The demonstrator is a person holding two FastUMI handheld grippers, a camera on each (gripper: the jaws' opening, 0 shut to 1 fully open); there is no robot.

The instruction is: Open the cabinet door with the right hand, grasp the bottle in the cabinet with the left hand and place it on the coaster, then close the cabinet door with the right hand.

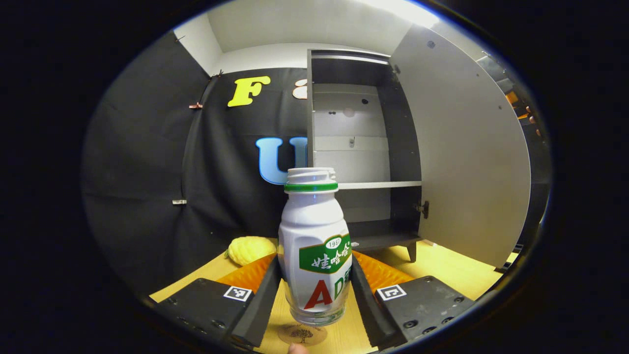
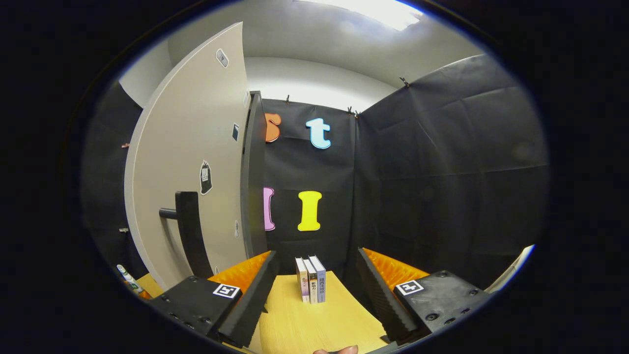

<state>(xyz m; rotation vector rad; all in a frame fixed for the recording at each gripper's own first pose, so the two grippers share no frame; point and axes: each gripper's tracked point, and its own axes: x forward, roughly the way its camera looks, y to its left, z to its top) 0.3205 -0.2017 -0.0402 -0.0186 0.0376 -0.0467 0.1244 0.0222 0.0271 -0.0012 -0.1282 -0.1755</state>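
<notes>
In the left gripper view a white bottle [image 1: 314,221] with a green neck ring and a green label stands upright between my left gripper's [image 1: 314,259] fingers, which press on both its sides. Just under its base a round brown coaster [image 1: 300,335] lies on the wooden table; I cannot tell whether the bottle touches it. Behind, the grey cabinet [image 1: 361,147] stands with its door [image 1: 467,162] swung wide to the right. In the right gripper view my right gripper [image 2: 316,253] is open and holds nothing, with the door [image 2: 191,147] and its black handle [image 2: 189,236] to its left.
A yellow lumpy object [image 1: 250,248] lies on the table left of the cabinet. Three small books [image 2: 310,285] stand upright ahead of the right gripper on the yellow tabletop [image 2: 304,324]. Black cloth walls close in behind and to the right.
</notes>
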